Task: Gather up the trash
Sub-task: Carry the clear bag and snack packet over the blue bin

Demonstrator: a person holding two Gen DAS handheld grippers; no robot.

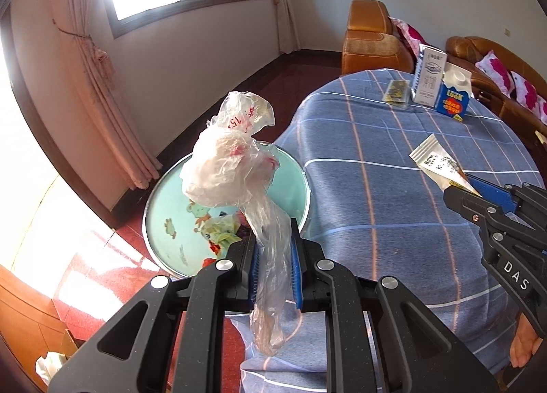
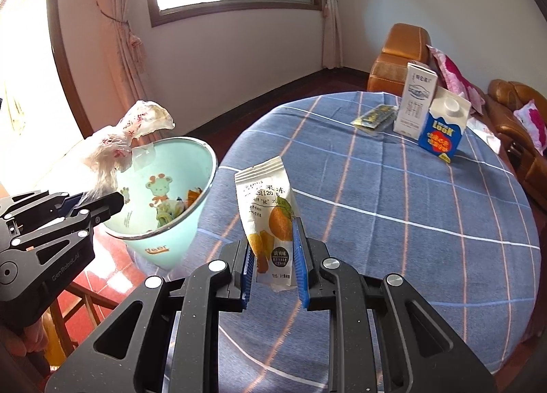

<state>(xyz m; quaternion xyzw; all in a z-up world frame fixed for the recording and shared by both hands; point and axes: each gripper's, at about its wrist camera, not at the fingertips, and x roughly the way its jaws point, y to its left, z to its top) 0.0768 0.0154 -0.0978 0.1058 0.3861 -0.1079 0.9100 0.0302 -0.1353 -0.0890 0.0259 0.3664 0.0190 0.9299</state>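
My left gripper [image 1: 273,239] is shut on a crumpled clear plastic bag [image 1: 229,167] with red print, which hangs over the mint-green waste bin [image 1: 177,208]. In the right wrist view the same bag [image 2: 119,140] sits above the bin's [image 2: 160,249] left rim, and the left gripper [image 2: 102,201] shows at the left edge. My right gripper [image 2: 273,239] is shut on a white snack packet [image 2: 270,218] with an orange fruit picture, held over the table's edge just right of the bin. The right gripper [image 1: 468,189] and its packet [image 1: 434,160] also appear at the right of the left wrist view.
The round table under a blue checked cloth [image 2: 410,222] carries a tall white carton [image 2: 415,99], a blue and white carton [image 2: 444,126] and a small dark packet [image 2: 376,117] at its far side. Brown leather sofas [image 2: 403,51] with pink cushions stand behind. Several wrappers lie in the bin.
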